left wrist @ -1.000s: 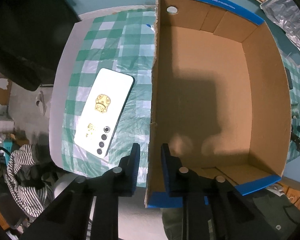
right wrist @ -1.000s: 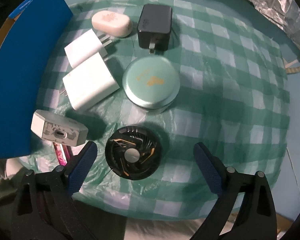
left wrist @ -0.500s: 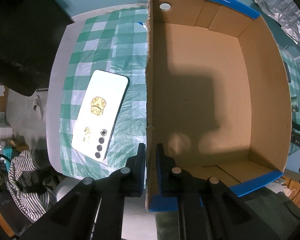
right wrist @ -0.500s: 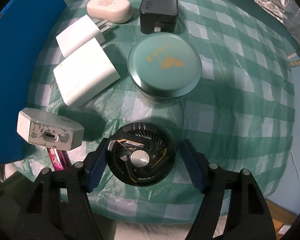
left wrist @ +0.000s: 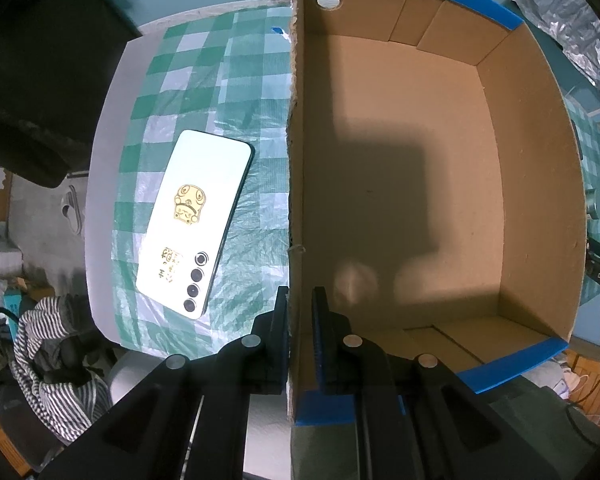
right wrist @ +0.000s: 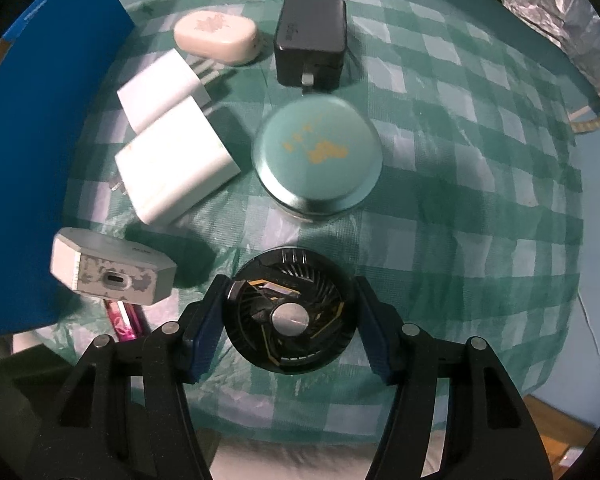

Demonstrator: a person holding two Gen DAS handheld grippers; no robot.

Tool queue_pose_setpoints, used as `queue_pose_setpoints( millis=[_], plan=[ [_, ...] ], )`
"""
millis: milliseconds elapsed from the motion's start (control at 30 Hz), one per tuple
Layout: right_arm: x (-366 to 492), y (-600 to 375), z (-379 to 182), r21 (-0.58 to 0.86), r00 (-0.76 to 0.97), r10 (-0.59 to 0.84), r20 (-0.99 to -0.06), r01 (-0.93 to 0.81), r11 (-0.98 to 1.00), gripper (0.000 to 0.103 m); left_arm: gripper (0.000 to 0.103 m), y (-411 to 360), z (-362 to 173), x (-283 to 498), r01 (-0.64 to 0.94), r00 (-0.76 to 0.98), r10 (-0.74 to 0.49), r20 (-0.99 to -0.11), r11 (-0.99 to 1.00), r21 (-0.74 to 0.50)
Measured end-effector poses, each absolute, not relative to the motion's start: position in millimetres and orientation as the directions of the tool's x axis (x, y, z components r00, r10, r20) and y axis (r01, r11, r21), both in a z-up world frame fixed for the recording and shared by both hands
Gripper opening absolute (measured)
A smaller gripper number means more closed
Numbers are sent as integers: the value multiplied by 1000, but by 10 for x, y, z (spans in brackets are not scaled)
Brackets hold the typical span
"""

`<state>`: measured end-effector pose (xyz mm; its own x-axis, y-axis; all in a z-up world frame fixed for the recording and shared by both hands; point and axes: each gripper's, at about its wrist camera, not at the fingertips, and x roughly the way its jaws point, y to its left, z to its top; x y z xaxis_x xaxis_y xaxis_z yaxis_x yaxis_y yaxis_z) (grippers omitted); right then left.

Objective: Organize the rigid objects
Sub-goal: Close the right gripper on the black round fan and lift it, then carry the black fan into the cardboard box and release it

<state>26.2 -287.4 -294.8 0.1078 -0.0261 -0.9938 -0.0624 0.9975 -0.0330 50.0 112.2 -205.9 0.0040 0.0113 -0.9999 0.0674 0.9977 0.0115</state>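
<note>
My left gripper (left wrist: 300,312) is shut on the near left wall of an empty cardboard box (left wrist: 420,184) with blue rims. A white phone (left wrist: 194,220) lies face down on the checked cloth left of the box. My right gripper (right wrist: 290,320) has its pads against both sides of a round black fan (right wrist: 290,316) on the cloth. Beyond it lie a teal round tin (right wrist: 318,160), two white chargers (right wrist: 176,168) (right wrist: 160,88), a black charger (right wrist: 310,38), a white oval case (right wrist: 216,36) and a grey hexagonal adapter (right wrist: 108,268).
The box's blue outer wall (right wrist: 40,160) stands at the left of the right wrist view. A pink item (right wrist: 124,320) lies under the grey adapter. Crinkled foil (right wrist: 540,12) lies beyond the table at top right. A striped cloth (left wrist: 48,340) lies below the table's left edge.
My right gripper moved forward over the black fan and closed from wide open onto its sides. My left gripper closed onto the box wall.
</note>
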Motion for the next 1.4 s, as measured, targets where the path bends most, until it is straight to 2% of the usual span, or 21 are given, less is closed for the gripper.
queue_pose_setpoints(
  millis=[667, 1033, 1400],
  plan=[
    [567, -2395, -2016, 32, 165, 56, -985, -142, 989, 62, 10, 1069, -2045, 462, 115, 22, 21, -1000, 993, 23],
    [1076, -1730, -1548, 72, 214, 141, -967, -302, 951, 62, 9, 1107, -2042, 455, 117, 20, -4, -1000, 993, -2],
    [1565, -935, -1764, 66, 162, 153, -975, -445, 893, 62, 9, 1111, -2094, 447, 121, 3, -3, -1000, 993, -3]
  ],
)
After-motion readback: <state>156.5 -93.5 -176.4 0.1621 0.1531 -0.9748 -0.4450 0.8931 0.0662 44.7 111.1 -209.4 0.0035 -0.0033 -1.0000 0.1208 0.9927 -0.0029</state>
